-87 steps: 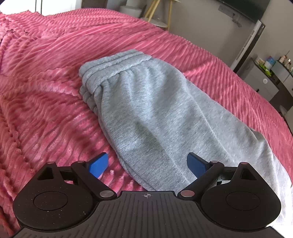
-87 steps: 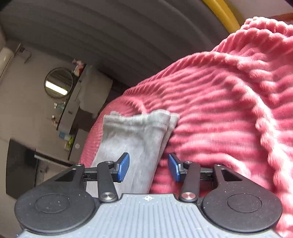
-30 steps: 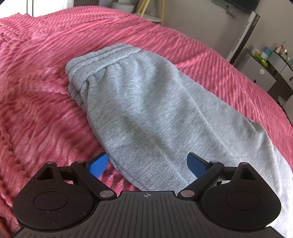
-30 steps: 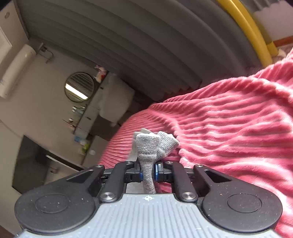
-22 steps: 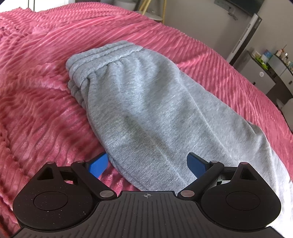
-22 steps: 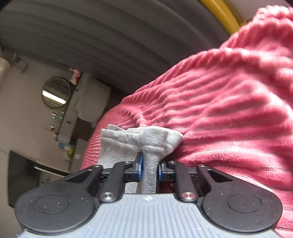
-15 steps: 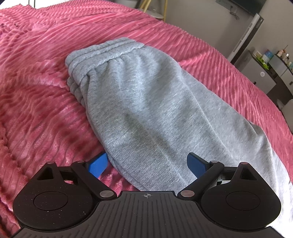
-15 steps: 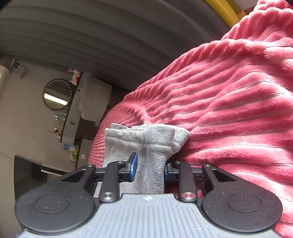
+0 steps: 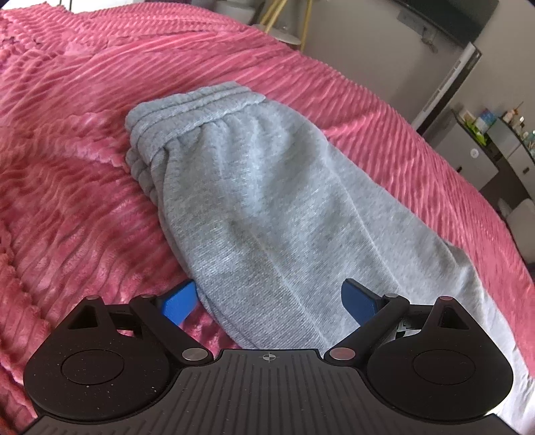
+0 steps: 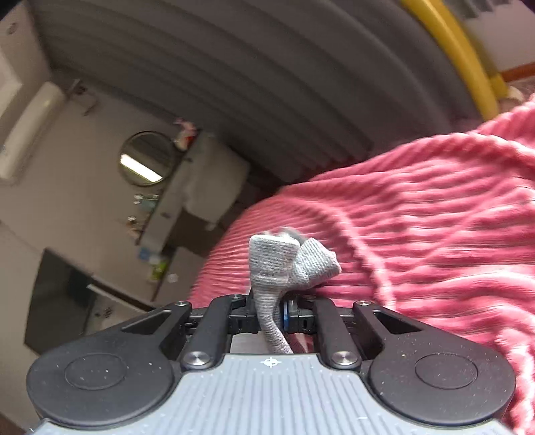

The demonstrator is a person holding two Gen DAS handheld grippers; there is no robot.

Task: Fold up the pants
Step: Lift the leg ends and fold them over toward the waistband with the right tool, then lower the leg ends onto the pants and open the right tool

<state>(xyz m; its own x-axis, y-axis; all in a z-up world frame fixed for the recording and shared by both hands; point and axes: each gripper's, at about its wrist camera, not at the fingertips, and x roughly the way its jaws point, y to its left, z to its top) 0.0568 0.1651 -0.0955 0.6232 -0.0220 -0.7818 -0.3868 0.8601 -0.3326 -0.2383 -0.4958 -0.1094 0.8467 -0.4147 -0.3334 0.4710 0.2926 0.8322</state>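
Grey sweatpants (image 9: 267, 207) lie folded lengthwise on a pink ribbed bedspread (image 9: 67, 167), waistband at the far end. My left gripper (image 9: 269, 296) is open, its blue fingertips (image 9: 179, 299) standing either side of the pants' near part. My right gripper (image 10: 271, 309) is shut on the bunched grey leg cuffs (image 10: 287, 264), which stick up from the jaws above the bedspread (image 10: 434, 241).
Beyond the bed's far edge stand a white cabinet with small items (image 9: 481, 147) and a dark screen on the wall (image 9: 448, 16). The right wrist view shows a round mirror (image 10: 147, 163), grey curtains (image 10: 234, 67) and a yellow pole (image 10: 451, 43).
My right gripper loosened half a second ago, then shut again on the leg cuffs and lifted them. My left gripper stays open and has shifted only slightly over the pants.
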